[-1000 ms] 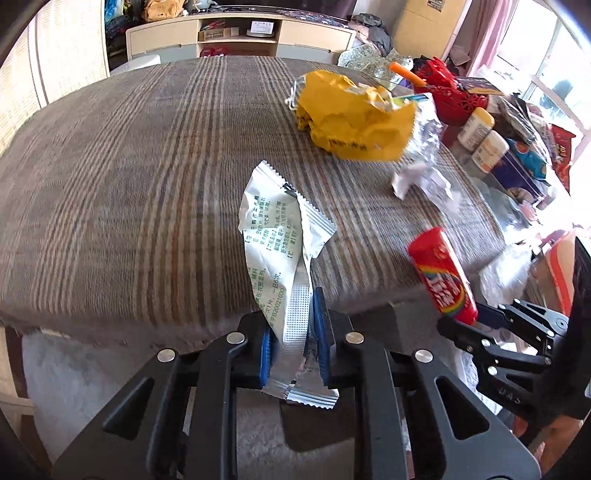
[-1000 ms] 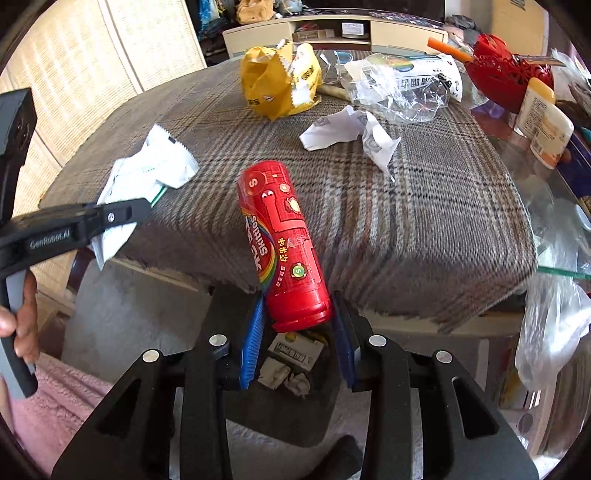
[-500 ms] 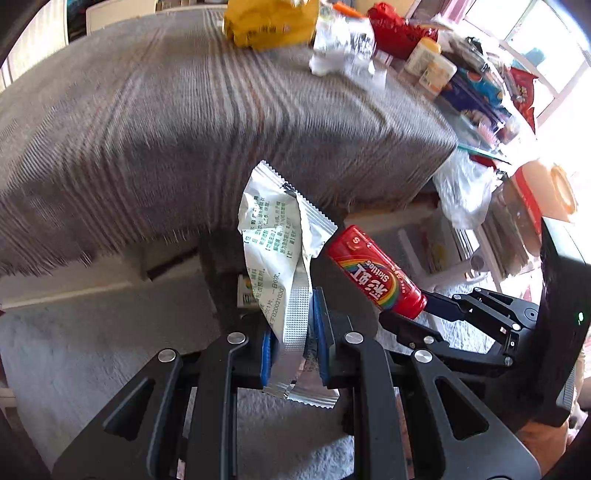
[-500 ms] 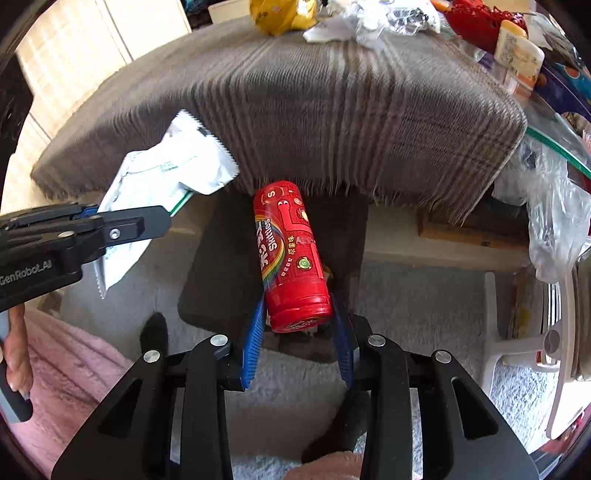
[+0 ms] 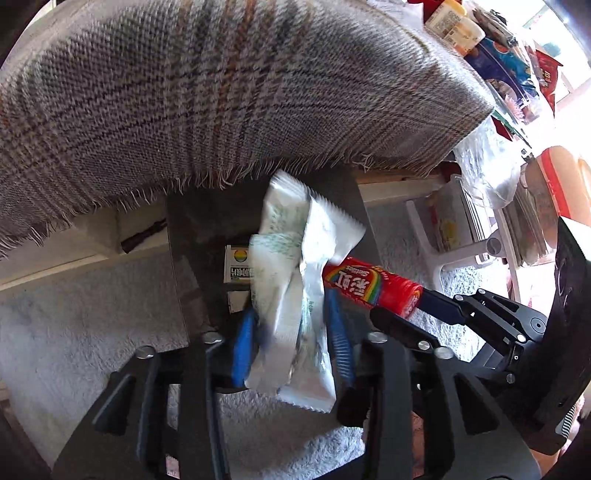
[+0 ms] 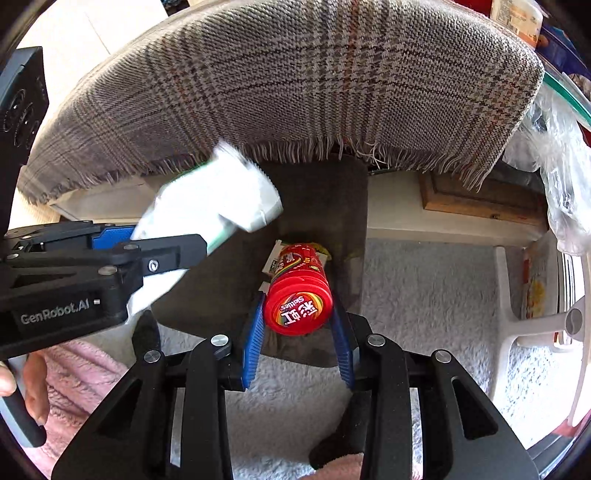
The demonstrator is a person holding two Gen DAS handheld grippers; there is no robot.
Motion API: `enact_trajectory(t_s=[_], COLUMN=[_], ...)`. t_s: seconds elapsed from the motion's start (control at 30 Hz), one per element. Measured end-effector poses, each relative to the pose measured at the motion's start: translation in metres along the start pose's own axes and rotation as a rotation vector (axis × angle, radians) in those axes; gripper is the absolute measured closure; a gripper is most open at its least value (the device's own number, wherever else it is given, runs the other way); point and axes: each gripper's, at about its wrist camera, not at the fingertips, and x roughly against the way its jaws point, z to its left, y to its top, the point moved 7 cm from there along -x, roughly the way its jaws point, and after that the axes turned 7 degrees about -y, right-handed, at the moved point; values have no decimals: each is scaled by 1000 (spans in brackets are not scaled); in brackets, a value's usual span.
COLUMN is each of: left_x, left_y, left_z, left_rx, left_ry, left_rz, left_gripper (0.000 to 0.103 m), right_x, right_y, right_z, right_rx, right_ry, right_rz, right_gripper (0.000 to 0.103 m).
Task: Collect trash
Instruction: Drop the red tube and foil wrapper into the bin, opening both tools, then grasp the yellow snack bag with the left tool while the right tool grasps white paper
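Both grippers hang over a dark bin (image 5: 192, 229) below the table edge. My left gripper (image 5: 291, 332) has opened; the white wrapper (image 5: 291, 280) hangs loose between its blue pads, blurred. It also shows in the right wrist view (image 6: 218, 195) at the left gripper (image 6: 166, 254). My right gripper (image 6: 299, 325) has opened too; the red Skittles tube (image 6: 299, 295) is tipping nose-down between the pads, cap toward the camera. The tube (image 5: 369, 288) and right gripper (image 5: 424, 310) show in the left wrist view. A small box (image 5: 238, 267) lies in the bin.
The plaid tablecloth (image 6: 314, 85) with a fringed edge hangs just above the bin (image 6: 325, 206). White shaggy rug (image 6: 424, 295) covers the floor. A white plastic stool (image 6: 535, 314) and plastic bags (image 6: 561, 177) stand at the right. Bottles and packets (image 5: 454, 26) crowd the far table.
Both grippers dropped from table height to over the bin. Both jaws opened; the wrapper came loose and the tube tipped downward.
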Motion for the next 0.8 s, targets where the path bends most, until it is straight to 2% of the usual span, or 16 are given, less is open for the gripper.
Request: enact_trajectory(t_s=[0.07,0.13,0.27,0.33,0.37,0.43,0.5,0.63,0.8], left_x=[1,3,16,23,27,36,44,68,106], left_y=[3,6,11,12,12,13,14,19,38], left_z=[5,8,13,14,15,15,14,14,17], left_rx=[7,18,17,16,13,3,-2,-1,-6], left_ry=[11,13,24,36,41,61,68,80,109], left_rz=[-6,-13,-46,-63,-73,-96,-114,-160,-222], left_gripper=[61,56,47,41,36,29,21,12,9], right_x=[-4,-5,-4,0,3,8,11,29,68], right_y=[0,-1,0,2,2,5,8,21,49], right_z=[0,1,1,-1,-2,-6,-16,-36,-60], right_rx=[5,14,19,14,11,-8,-39,-81,-164], right_ry=[-16,-23,-41,-52,-57,-58,-55,-76,-62], right_rz=[9,13,0,-12,-23,-41,-52,-77,-157], right_gripper=[66,53,43,29,27,13,6,4,4])
